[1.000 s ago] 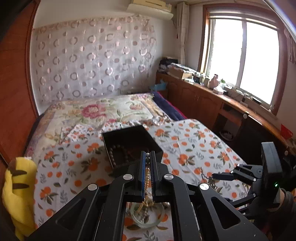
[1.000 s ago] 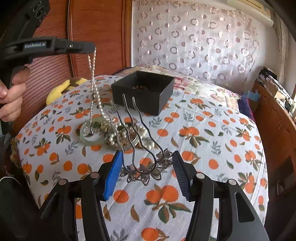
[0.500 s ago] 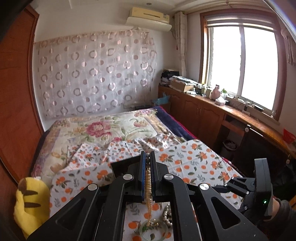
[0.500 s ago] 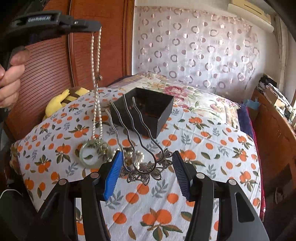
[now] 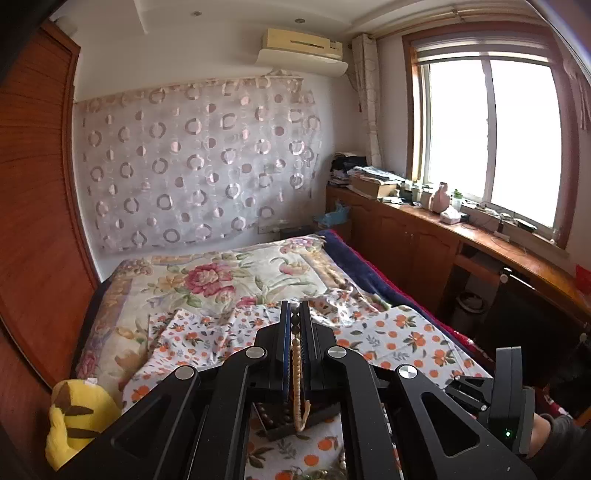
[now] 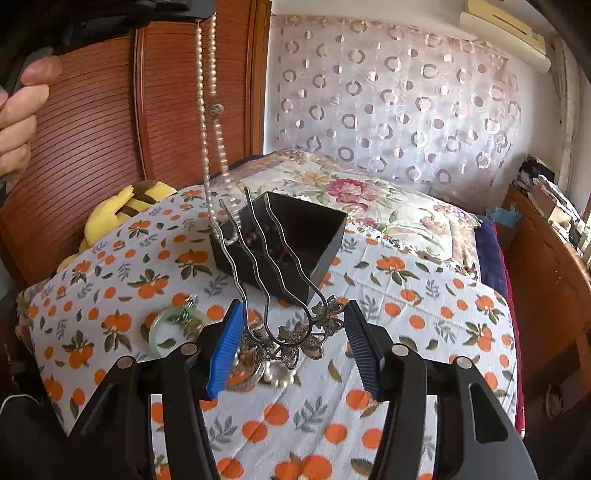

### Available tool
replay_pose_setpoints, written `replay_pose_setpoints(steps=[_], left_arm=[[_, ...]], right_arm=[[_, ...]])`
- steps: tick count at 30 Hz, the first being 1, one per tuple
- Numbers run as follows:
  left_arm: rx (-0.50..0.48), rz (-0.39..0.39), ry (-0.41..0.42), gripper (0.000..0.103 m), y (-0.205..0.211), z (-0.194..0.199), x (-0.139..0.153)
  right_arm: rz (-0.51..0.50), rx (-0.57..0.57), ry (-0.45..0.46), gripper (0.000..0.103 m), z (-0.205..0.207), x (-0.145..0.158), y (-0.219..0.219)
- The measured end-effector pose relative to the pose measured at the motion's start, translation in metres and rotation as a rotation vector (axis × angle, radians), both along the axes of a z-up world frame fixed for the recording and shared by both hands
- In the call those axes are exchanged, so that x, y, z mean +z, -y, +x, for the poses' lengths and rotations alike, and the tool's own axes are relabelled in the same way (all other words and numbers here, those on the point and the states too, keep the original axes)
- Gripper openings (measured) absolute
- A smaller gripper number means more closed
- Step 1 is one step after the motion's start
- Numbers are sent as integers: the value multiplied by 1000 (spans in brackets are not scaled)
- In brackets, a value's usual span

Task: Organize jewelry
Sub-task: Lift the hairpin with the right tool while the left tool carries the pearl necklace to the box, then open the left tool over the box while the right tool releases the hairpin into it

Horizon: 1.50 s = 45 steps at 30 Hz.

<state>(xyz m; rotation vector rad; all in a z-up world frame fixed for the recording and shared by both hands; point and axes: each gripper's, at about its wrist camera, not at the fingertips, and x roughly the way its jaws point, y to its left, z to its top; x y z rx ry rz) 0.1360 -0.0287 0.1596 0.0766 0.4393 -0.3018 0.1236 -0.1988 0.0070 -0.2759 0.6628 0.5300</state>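
My left gripper (image 5: pixel 294 321) is shut on a pearl necklace (image 5: pixel 296 373), held high. In the right wrist view the necklace (image 6: pixel 204 110) hangs down from the left gripper (image 6: pixel 201 11), its low end at the near left rim of the black box (image 6: pixel 317 240). The box holds a dark bead bracelet (image 6: pixel 258 232). My right gripper (image 6: pixel 293 345) is open, its jaws on either side of a metal hair fork (image 6: pixel 280 295) with an ornate base; whether it touches the pads I cannot tell. A green jade bangle (image 6: pixel 166 328) and loose pearls (image 6: pixel 277 376) lie on the orange-print cloth (image 6: pixel 406 332).
A yellow plush toy (image 6: pixel 122 210) lies at the bed's left edge beside a wooden wardrobe (image 6: pixel 92 129). A floral quilt (image 5: pixel 221 280) covers the far bed. A wooden counter (image 5: pixel 480 243) with clutter runs under the window at the right.
My left gripper has risen and lifted the pearl necklace clear of the cloth, carrying it over towards the black box. The right gripper stays open around the hair fork.
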Motion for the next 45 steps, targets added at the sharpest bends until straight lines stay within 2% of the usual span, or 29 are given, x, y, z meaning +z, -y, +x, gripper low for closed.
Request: replay_pose_setpoints(steps=[8, 13, 19, 20, 24, 41, 43, 45], left_arm=[[27, 22, -44, 4, 0, 38, -13], [34, -2, -106, 4, -4, 67, -30], [55, -14, -163, 4, -13, 80, -55], [57, -11, -172, 4, -13, 80, -61], [64, -12, -184, 15, -19, 77, -73], [100, -2, -215, 20, -58, 42, -118], [99, -5, -222, 20, -61, 38, -124], [96, -3, -231, 21, -62, 32, -132]], right_arm=[[-25, 5, 4, 58, 33, 4, -16], [-36, -6, -6, 58, 54, 3, -23], [-55, -14, -12, 58, 75, -2, -31], [-59, -16, -13, 58, 78, -3, -33], [-56, -16, -22, 58, 88, -8, -37], [-95, 11, -86, 59, 127, -31, -71], [-84, 9, -86, 60, 128, -30, -68], [-61, 11, -84, 67, 126, -27, -66]])
